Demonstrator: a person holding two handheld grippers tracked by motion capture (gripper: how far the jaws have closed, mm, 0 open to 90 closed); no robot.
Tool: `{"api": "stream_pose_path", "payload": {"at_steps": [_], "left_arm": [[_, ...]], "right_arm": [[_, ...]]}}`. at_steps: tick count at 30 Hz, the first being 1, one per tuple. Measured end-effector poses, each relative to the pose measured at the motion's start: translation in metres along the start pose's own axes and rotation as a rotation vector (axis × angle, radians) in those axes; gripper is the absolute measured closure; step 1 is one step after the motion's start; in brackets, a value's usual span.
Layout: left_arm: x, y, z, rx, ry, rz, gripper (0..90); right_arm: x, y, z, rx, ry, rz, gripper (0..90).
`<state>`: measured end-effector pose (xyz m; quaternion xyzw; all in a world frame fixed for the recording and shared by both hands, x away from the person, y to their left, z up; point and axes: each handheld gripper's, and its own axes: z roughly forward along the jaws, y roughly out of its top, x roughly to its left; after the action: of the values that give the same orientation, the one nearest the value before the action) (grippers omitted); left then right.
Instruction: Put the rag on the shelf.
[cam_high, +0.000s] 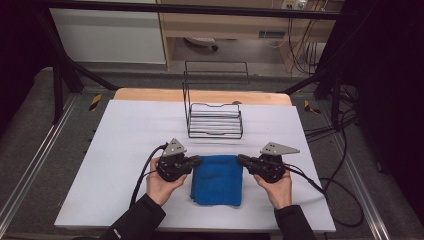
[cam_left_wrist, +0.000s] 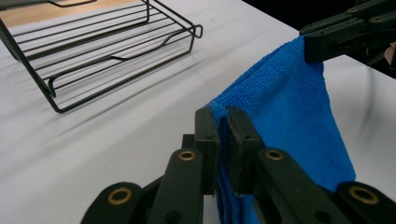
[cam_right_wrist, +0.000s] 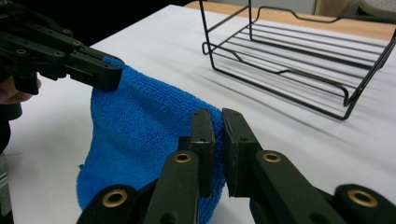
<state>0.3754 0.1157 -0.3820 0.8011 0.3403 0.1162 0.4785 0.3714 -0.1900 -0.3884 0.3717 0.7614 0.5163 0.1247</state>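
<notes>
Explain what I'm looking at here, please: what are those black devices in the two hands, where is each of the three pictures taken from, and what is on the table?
No robot arm is involved. A person holds a hand-operated gripper in each hand: the left gripper and the right gripper.

The high view looks down on the table from above the person's side. The other two pictures come from cameras riding on the grippers, each looking along its own two black fingers.

On the white table lies a folded blue cloth, and beyond it stands a black wire rack.

Both grippers are shut on the cloth, each pinching one of its far corners. In the left gripper view the cloth hangs between the two grips; the right gripper view shows the same from the other side.
</notes>
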Motion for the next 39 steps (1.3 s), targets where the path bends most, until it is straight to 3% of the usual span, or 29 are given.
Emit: {"api": "stream_pose_path", "payload": {"at_steps": [13,29,39], "left_arm": [[-0.002,0.015,-0.013,-0.076,0.014,0.001,83.8],[-0.006,0.04,-0.02,-0.155,0.05,0.039,83.9],[-0.002,0.054,-0.023,-0.199,0.057,0.032,83.9]], "right_arm": [[0.013,0.018,-0.014,-0.085,-0.021,-0.064,84.6],[0.016,0.04,-0.025,-0.152,-0.066,-0.108,84.7],[0.016,0.057,-0.026,-0.195,-0.095,-0.123,84.7]]}}
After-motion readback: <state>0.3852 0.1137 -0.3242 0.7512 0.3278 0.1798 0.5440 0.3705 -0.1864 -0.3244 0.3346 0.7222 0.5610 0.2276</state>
